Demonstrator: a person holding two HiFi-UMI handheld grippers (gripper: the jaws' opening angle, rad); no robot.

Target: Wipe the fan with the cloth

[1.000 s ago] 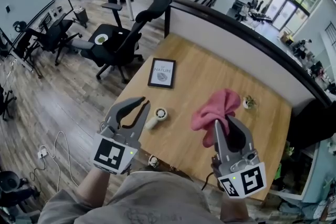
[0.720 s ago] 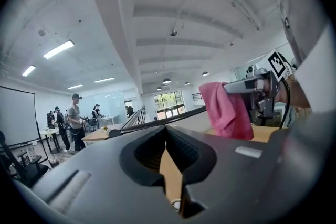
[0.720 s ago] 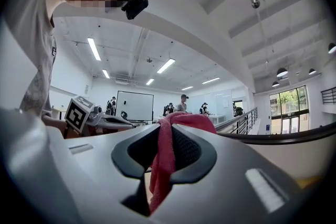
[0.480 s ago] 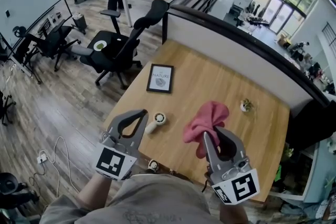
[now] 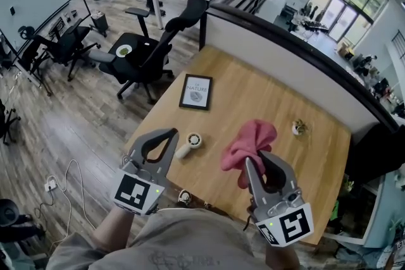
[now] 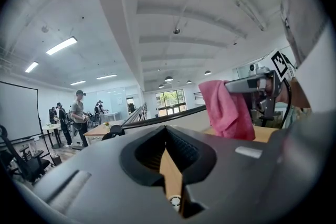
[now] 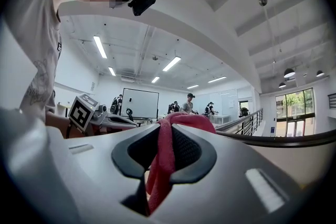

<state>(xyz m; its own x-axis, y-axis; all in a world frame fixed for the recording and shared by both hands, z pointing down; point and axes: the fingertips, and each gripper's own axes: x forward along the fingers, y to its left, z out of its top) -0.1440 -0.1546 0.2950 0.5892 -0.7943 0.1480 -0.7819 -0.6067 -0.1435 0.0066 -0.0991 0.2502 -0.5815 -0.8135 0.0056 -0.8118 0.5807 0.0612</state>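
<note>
Right gripper (image 5: 257, 159) clamps the pink cloth (image 5: 252, 136); left gripper (image 5: 171, 134) closed, empty. Fan (image 5: 189, 143), near the desk's (image 5: 253, 88) left edge, apparently unwiped.

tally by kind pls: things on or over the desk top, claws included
Claws: 2, left claw and right claw
Pink cloth: 1
Handheld fan: 1
Framed picture: 1
Small potted plant: 1
Total: 6
</note>
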